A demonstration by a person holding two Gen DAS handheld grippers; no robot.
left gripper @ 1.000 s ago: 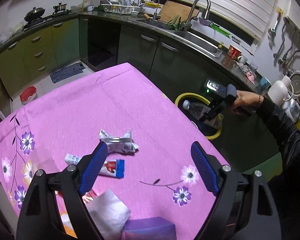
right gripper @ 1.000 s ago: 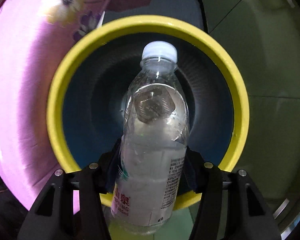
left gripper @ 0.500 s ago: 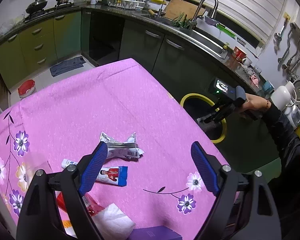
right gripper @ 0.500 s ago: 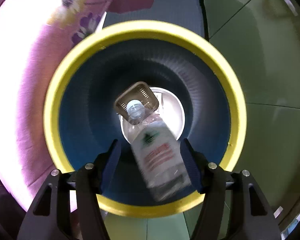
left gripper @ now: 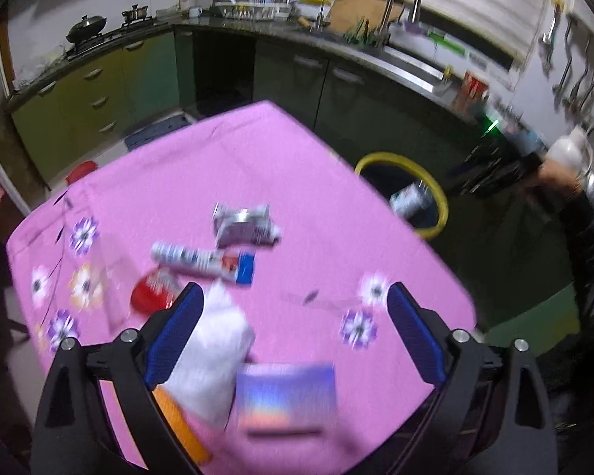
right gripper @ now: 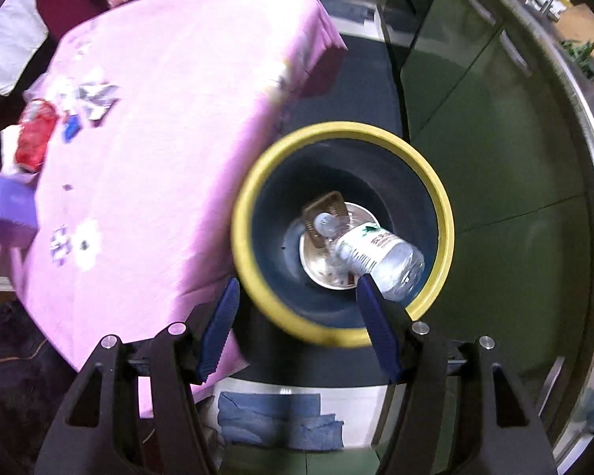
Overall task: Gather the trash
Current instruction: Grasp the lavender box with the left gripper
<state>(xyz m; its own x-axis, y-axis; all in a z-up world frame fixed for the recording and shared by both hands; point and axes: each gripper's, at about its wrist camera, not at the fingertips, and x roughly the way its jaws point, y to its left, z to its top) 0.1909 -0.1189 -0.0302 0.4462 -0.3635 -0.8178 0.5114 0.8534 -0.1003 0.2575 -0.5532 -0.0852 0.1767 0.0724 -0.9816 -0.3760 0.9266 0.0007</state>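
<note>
A clear plastic bottle (right gripper: 376,253) lies inside the yellow-rimmed dark bin (right gripper: 253,206), on a brown tray and a white plate. My right gripper (right gripper: 297,316) is open and empty above the bin's near rim. My left gripper (left gripper: 293,336) is open and empty above the pink table (left gripper: 225,166). On the table lie a silver wrapper (left gripper: 243,225), a long white and blue wrapper (left gripper: 206,259), a red packet (left gripper: 152,295), a white tissue (left gripper: 214,352) and a purple box (left gripper: 285,398). The bin also shows in the left wrist view (left gripper: 439,198).
Green kitchen cabinets (left gripper: 99,87) and a counter with a sink (left gripper: 408,55) run behind the table. A blue cloth (right gripper: 273,419) lies on the floor near the bin. The bin stands between the table edge and the cabinets.
The bottle left my right gripper and dropped into the bin. The right gripper pulled up and away from the bin. The left gripper view shifted back over the table.
</note>
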